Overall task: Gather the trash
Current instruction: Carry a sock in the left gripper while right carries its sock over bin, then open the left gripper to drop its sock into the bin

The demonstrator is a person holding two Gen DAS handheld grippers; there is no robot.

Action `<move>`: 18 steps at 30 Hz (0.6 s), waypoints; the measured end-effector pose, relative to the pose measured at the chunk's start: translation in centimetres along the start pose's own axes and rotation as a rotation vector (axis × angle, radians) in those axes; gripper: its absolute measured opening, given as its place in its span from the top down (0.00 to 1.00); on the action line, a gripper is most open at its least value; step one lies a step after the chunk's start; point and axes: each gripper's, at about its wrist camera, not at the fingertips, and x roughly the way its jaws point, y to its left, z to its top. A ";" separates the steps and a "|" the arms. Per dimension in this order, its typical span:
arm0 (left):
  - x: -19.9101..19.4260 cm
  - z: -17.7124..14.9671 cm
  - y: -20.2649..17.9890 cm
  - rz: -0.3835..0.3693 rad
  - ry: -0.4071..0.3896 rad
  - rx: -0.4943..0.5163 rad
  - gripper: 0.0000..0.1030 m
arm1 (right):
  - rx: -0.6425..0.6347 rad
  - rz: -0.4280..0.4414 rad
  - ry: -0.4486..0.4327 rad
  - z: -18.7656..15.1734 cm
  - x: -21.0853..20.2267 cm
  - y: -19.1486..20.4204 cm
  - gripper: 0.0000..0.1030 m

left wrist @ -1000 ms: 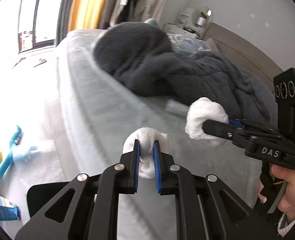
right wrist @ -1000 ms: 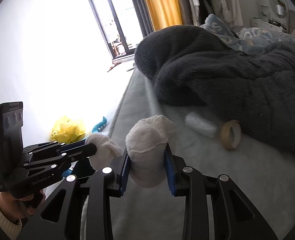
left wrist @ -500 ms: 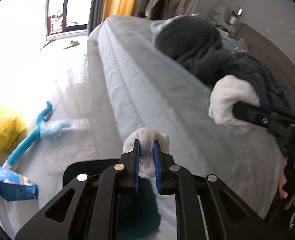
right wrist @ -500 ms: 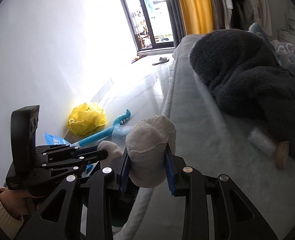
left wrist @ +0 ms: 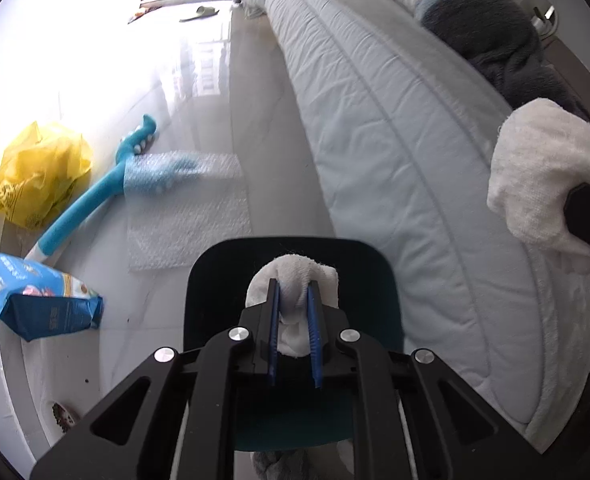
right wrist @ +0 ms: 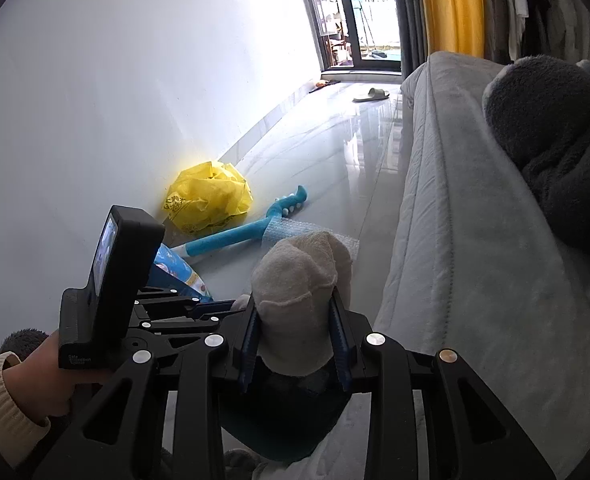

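Note:
My left gripper (left wrist: 293, 292) is shut on a small white wad of tissue (left wrist: 295, 280) and holds it over the open mouth of a dark teal bin (left wrist: 215, 276) on the floor beside the bed. My right gripper (right wrist: 298, 312) is shut on a bigger white wad (right wrist: 301, 276); in the left wrist view this wad (left wrist: 543, 176) hangs at the right over the bed edge. The bin (right wrist: 283, 420) shows below the right gripper. The left gripper (right wrist: 219, 309) appears at the left in the right wrist view.
The bed's grey mattress (left wrist: 395, 152) runs along the right with a dark blanket (right wrist: 555, 128) on it. On the floor lie a yellow plastic bag (left wrist: 39, 176), a blue long-handled brush (left wrist: 95, 196), bubble wrap (left wrist: 187, 216) and a blue packet (left wrist: 35, 296).
Both grippers have swung from above the bed to the left and down toward the floor, each still holding its wad. The left one now sits over the teal bin.

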 end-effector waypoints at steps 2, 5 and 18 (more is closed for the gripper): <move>0.8 -0.3 1.1 0.015 0.036 -0.019 0.86 | 0.004 0.010 0.020 0.1 1.0 0.3 0.69; 1.7 -0.8 2.4 0.003 0.085 -0.058 0.86 | -0.008 0.017 0.046 0.1 2.2 0.9 0.69; 2.3 -2.0 5.4 -0.023 0.188 -0.122 0.65 | 0.007 0.046 0.156 -0.5 6.6 1.7 0.69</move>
